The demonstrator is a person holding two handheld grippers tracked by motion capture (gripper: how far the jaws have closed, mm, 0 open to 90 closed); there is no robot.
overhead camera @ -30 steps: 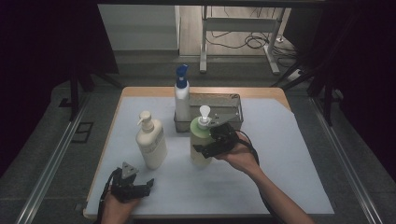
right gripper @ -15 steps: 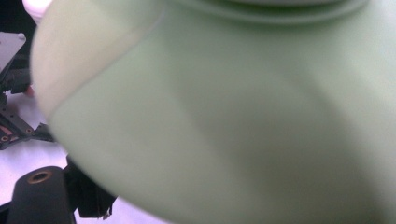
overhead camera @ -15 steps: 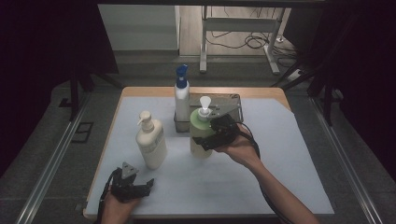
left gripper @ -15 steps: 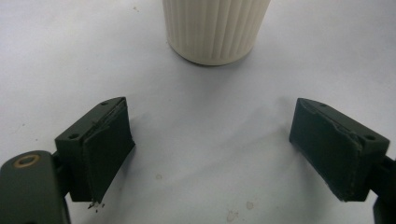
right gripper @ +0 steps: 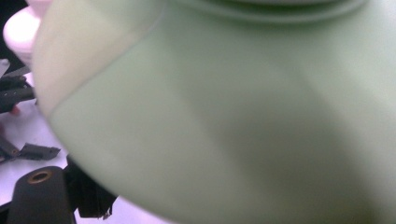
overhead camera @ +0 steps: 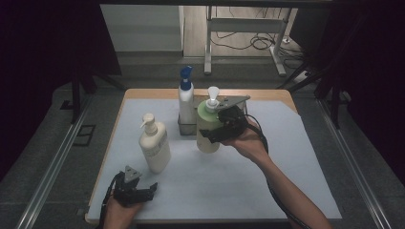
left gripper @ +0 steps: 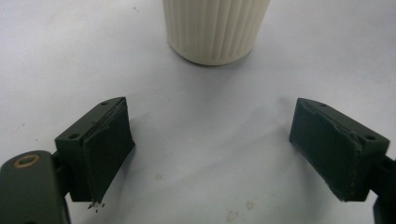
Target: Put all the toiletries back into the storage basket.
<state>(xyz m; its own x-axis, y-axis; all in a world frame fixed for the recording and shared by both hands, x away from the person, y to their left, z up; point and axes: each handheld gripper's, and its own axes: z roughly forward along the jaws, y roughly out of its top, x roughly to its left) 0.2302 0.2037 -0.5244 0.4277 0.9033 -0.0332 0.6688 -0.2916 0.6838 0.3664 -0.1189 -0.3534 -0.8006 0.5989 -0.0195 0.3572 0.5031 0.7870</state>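
Note:
A pale green pump bottle [overhead camera: 208,125] with a white pump head hangs just above the white mat, and my right gripper [overhead camera: 216,133] is shut on its side from the right. In the right gripper view the green bottle [right gripper: 233,116] is pressed close to the camera, with one black finger [right gripper: 91,198] showing below it. My left gripper [overhead camera: 144,190] rests on the mat near the front left corner, open with nothing between its fingers [left gripper: 100,144]. It points at the ribbed base of a cream pump bottle [left gripper: 215,28], which stands upright [overhead camera: 154,145] a little beyond it.
A white bottle with a blue pump [overhead camera: 186,95] stands in a grey metal holder [overhead camera: 183,129] at the back, just left of the green bottle. The white mat [overhead camera: 286,157] covers a wooden table [overhead camera: 267,93]. Dark floor and rails surround the table.
My right gripper has risen with the green bottle and carried it farther back, next to the metal holder. The left gripper and the cream bottle have stayed in place.

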